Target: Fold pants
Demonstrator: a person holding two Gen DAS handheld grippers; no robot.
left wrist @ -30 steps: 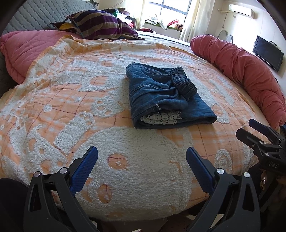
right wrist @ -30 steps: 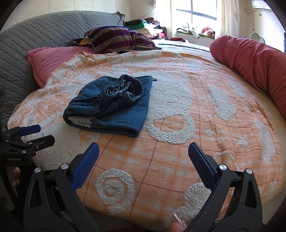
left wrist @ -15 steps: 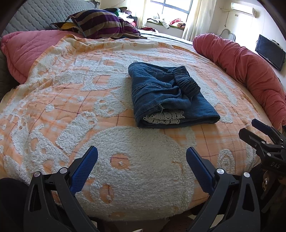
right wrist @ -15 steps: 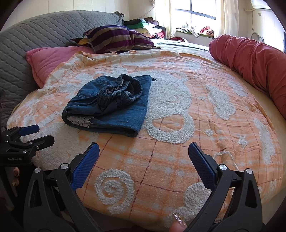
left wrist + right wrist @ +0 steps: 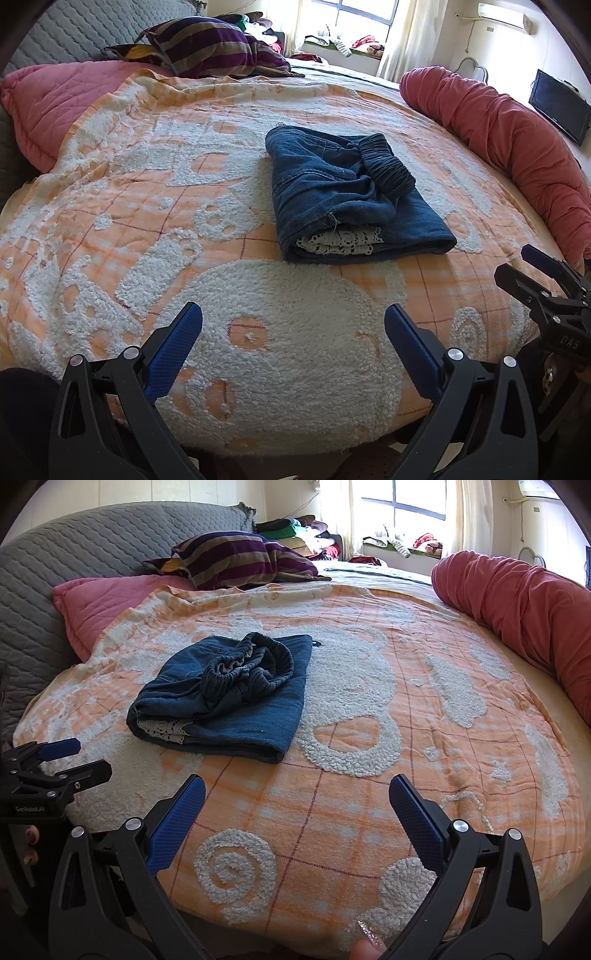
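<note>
Pillows come first on our left: a pink pillow (image 5: 55,107) against the grey headboard (image 5: 66,590), and a striped pillow (image 5: 218,51) behind it. Our left gripper (image 5: 293,347) hovers over the near edge of the bed, its blue fingers (image 5: 173,347) spread wide and holding nothing. In the middle, the pants (image 5: 351,199) lie folded into a compact denim bundle on the orange blanket (image 5: 147,206), with the elastic waistband (image 5: 388,166) bunched on top and a white lace piece (image 5: 340,242) showing at the near fold. Our right gripper (image 5: 297,825) is also wide apart and empty, well apart from the pants. On the far right we see a long red bolster (image 5: 517,602).
</note>
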